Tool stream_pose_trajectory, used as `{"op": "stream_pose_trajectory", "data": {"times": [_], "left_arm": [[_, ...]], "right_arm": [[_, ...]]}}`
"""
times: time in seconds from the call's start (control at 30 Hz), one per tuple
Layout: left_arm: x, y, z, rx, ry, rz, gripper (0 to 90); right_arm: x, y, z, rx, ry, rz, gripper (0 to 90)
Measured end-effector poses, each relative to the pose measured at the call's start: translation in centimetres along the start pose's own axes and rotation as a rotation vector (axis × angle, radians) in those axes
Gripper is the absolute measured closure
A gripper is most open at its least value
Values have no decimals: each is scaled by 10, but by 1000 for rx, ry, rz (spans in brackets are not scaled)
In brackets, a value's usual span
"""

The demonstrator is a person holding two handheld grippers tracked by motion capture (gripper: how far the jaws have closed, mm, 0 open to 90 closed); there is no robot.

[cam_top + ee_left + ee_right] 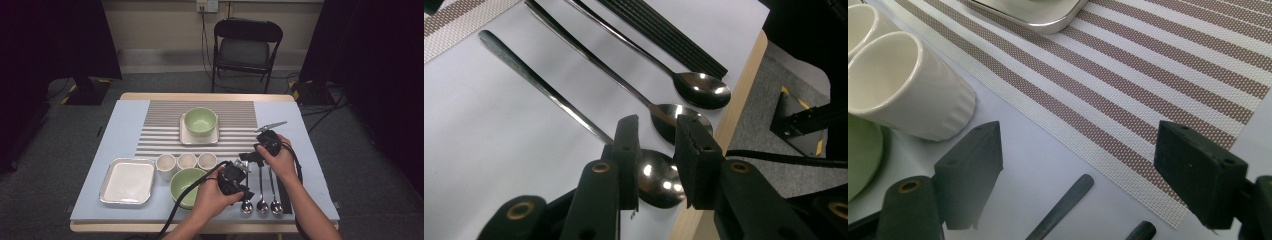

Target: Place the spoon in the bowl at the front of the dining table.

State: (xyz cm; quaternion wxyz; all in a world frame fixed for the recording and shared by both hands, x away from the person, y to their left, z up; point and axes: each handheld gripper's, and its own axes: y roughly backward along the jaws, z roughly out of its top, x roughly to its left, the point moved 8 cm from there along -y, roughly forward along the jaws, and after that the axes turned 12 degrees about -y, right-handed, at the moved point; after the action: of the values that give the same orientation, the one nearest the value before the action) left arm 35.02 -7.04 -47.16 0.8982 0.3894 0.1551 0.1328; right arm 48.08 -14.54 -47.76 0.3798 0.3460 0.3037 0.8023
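Observation:
Three steel spoons lie side by side near the table's front edge, the left one (246,206) (659,177), the middle one (262,205) (674,117) and the right one (275,205) (704,90). My left gripper (242,192) (656,122) hangs low over the left spoon's bowl. Its jaws stand narrowly apart with that bowl just below the gap, and I see no pad pressing on it. My right gripper (247,157) (1079,130) is wide open over the spoon handle tips (1063,207) beside the striped placemat (200,145) (1148,90).
Black chopsticks (284,195) (664,35) lie right of the spoons. Three white cups (187,160) (903,85) and a green bowl (182,182) stand left of my left hand, beside a steel tray (127,181). Another green bowl (200,121) sits on a square plate (187,137). The table edge (734,115) is close.

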Motion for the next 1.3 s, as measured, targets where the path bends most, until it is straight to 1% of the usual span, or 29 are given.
{"op": "stream_pose_trajectory", "data": {"times": [0.07,0.1,0.17,0.4,0.43,0.5,0.6,0.63,0.67,0.7,0.8,0.97,1.0,1.07,1.1,1.2,1.3], "left_arm": [[-1,-1,0,3,8,4,732],[-1,-2,-1,3,9,-1,735],[-1,-3,-1,6,9,9,741],[-3,-7,-3,10,16,14,763],[-3,-7,-3,12,10,11,765],[-4,-9,-3,10,21,15,765],[-4,-10,-4,18,13,15,769],[-4,-11,-4,15,25,19,769],[-3,-11,-6,24,19,17,769],[-4,-12,-6,18,28,19,769],[-5,-14,-8,33,15,18,769],[-8,-18,-9,46,7,22,778],[-9,-18,-9,51,3,21,782],[-10,-19,-10,47,11,23,790],[-9,-19,-11,58,-1,27,792],[-11,-22,-12,70,-1,22,795],[-11,-24,-13,67,1,25,795]], "right_arm": [[0,0,0,0,1,1,187],[0,0,0,1,1,0,188],[0,-1,-1,2,0,0,188],[-1,-1,-1,3,1,-2,188],[-2,-1,-1,4,-1,-3,188],[-2,-1,-1,3,0,-6,188],[-2,-2,-2,6,0,-5,187],[-2,-2,-2,5,1,-4,188],[-3,-2,-2,3,3,-4,188],[-3,-2,-2,3,1,-4,188],[-3,-2,-2,6,-3,-5,188],[-3,-1,-2,1,-4,-6,188],[-4,0,-2,-2,4,-7,188],[-4,0,-2,1,-2,-6,188],[-5,0,-3,2,-2,-7,188],[-6,0,-3,1,-8,-8,188],[-6,1,-3,-2,-9,-14,188]]}}
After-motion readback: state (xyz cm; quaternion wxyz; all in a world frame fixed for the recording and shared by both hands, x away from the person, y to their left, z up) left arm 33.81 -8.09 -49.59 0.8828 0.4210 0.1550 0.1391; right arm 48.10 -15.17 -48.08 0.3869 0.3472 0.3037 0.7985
